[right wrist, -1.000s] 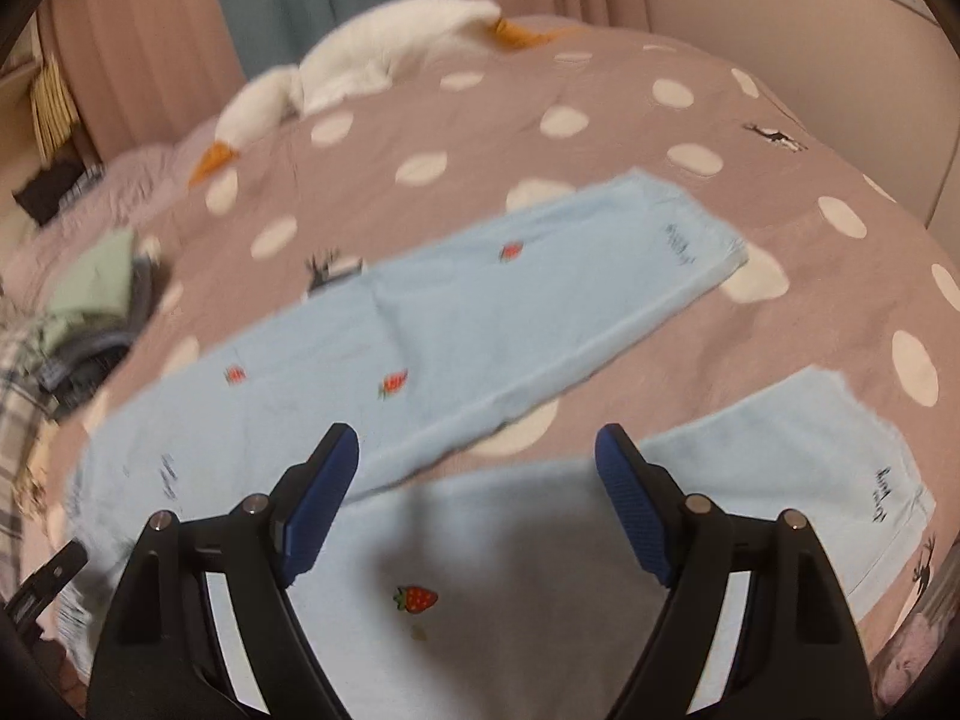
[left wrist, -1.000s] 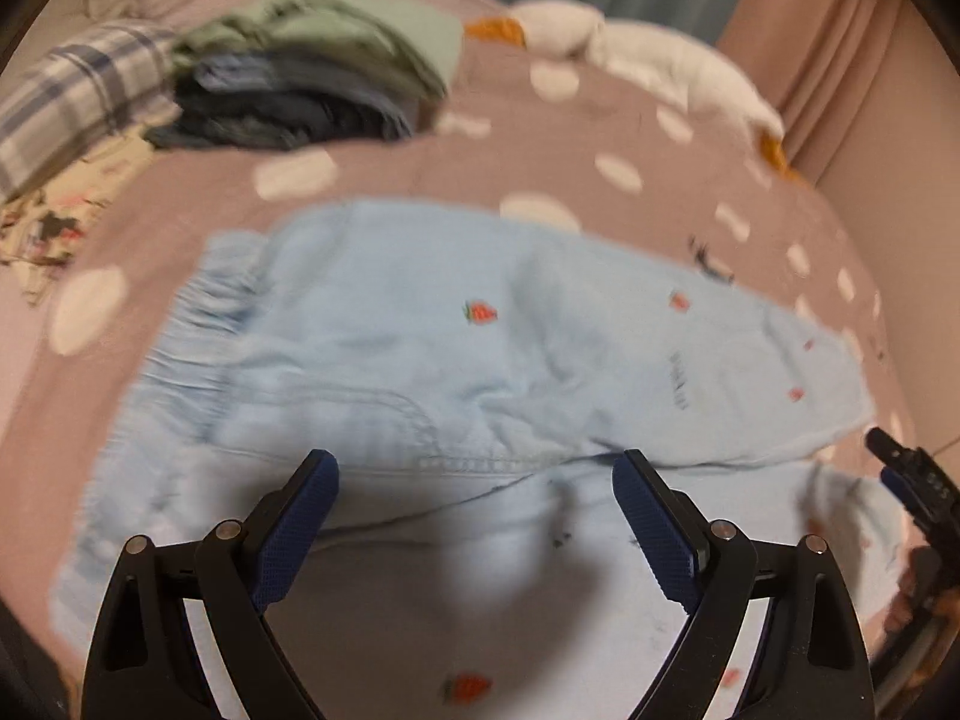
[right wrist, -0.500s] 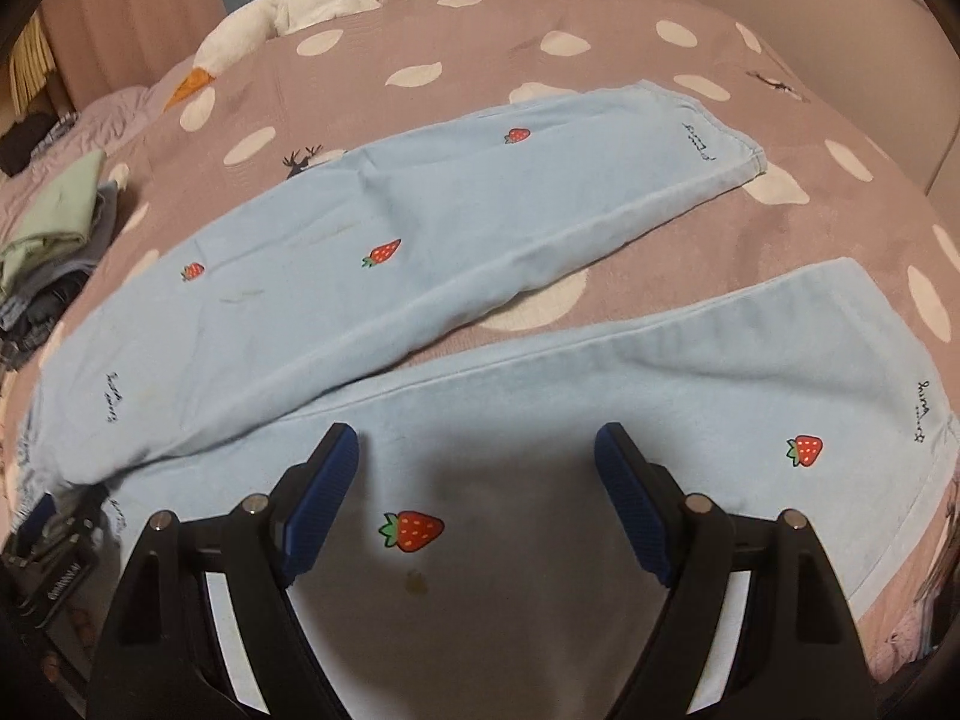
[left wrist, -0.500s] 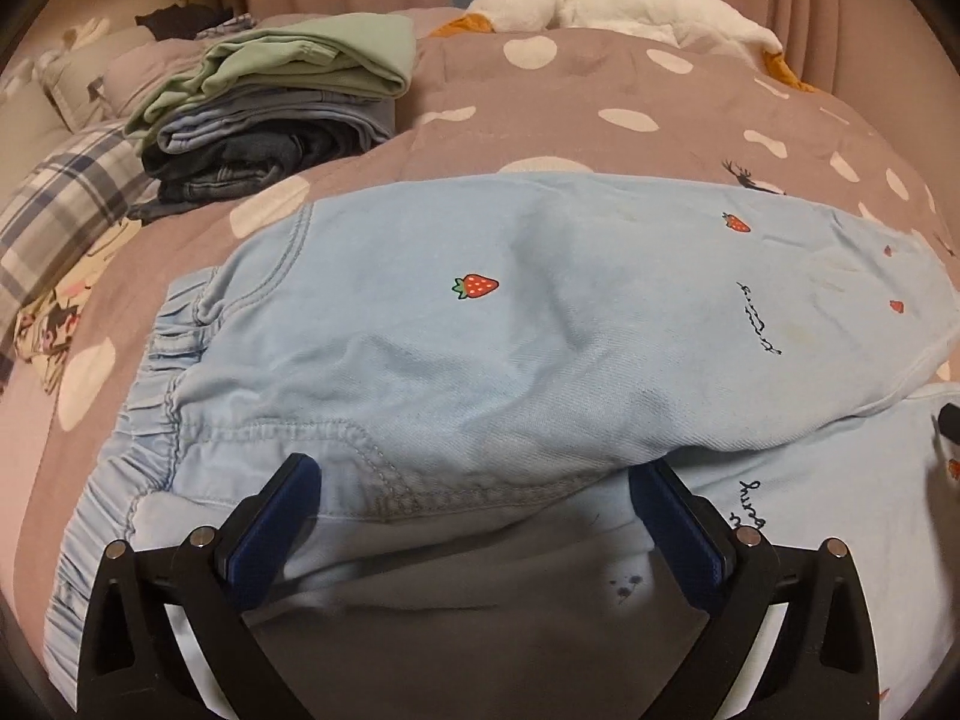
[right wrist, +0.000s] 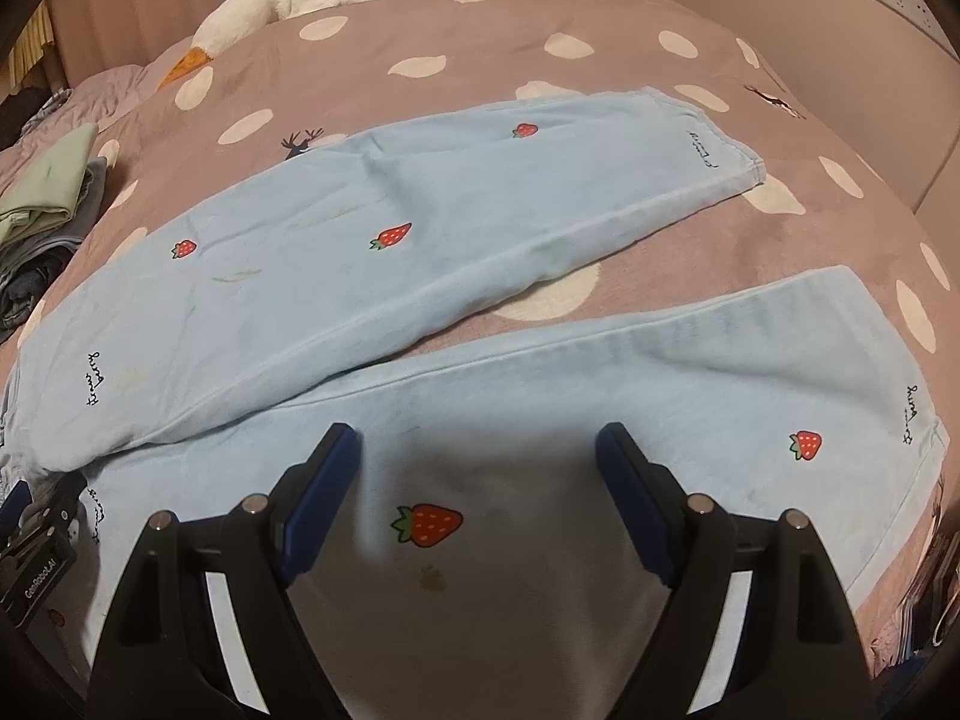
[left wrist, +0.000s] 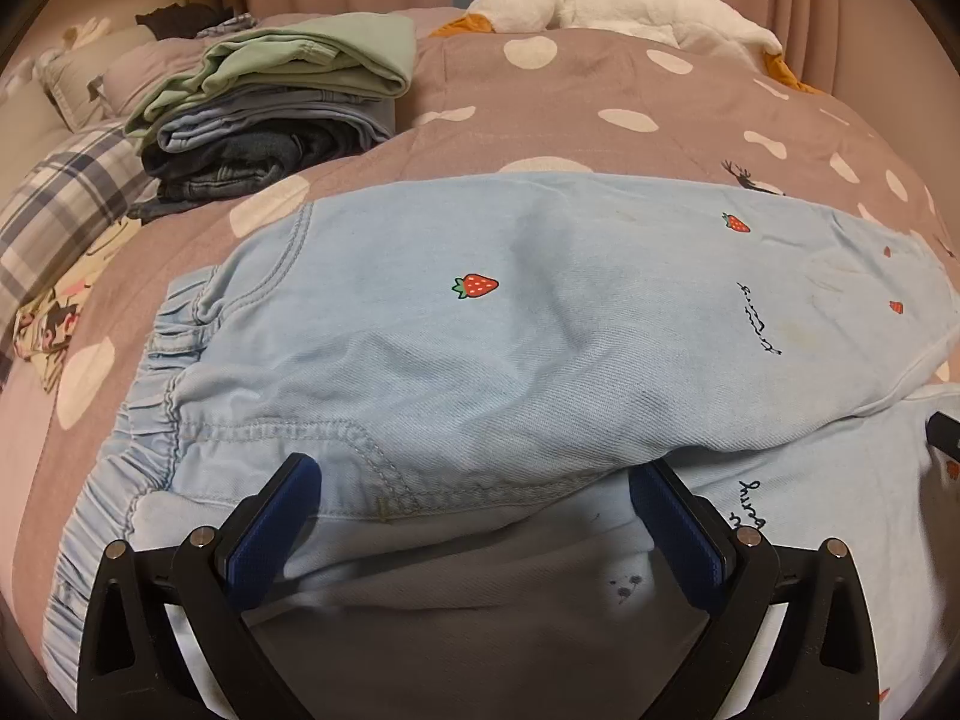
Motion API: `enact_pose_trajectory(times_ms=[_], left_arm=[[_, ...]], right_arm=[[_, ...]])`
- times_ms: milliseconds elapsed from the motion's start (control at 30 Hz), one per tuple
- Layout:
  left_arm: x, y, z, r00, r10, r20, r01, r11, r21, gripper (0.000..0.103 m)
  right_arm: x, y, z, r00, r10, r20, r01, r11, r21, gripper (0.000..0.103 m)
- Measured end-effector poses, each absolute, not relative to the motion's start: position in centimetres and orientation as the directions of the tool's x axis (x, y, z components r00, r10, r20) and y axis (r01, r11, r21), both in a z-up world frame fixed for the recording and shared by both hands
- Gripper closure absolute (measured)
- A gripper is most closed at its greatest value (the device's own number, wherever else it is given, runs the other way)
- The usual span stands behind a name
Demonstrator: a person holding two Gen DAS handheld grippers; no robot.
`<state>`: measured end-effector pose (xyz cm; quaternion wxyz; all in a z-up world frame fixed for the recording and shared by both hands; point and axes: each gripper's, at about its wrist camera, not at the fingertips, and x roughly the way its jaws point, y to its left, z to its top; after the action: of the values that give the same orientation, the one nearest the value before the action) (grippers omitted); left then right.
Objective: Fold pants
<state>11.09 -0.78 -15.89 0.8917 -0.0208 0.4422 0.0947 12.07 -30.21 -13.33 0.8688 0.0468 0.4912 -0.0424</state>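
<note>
Light-blue strawberry-print pants [right wrist: 456, 276] lie spread flat on the polka-dot bed [right wrist: 480, 42], legs apart. The left hand-held gripper [left wrist: 474, 516] hangs wide open over the crotch seam near the waistband; the right hand-held gripper [right wrist: 478, 480] hangs open over the nearer leg. Folded clothes [left wrist: 282, 102] are stacked beyond.

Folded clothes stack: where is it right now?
Left wrist view, upper left: the folded clothes stack sits on the polka-dot bedspread, beyond the waistband of the light blue pants, beside a plaid cloth.
</note>
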Motion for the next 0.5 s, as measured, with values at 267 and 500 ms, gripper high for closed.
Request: enact_pose_trajectory(times_ms=[267,500], left_arm=[[11.1,-0.77,-15.89,0.591,0.151,-0.793,-0.188,0.981,0.047,0.001],[11.09,-0.76,-15.88,0.591,0.151,-0.793,-0.188,0.981,0.047,0.001]], right_arm=[[11.77,-29.61,-13.23,0.489,-0.029,-0.872,0.125,0.992,0.037,0.021],[11.42,-29.78,-13.17,0.481,-0.034,-0.876,0.148,0.988,0.043,0.021]])
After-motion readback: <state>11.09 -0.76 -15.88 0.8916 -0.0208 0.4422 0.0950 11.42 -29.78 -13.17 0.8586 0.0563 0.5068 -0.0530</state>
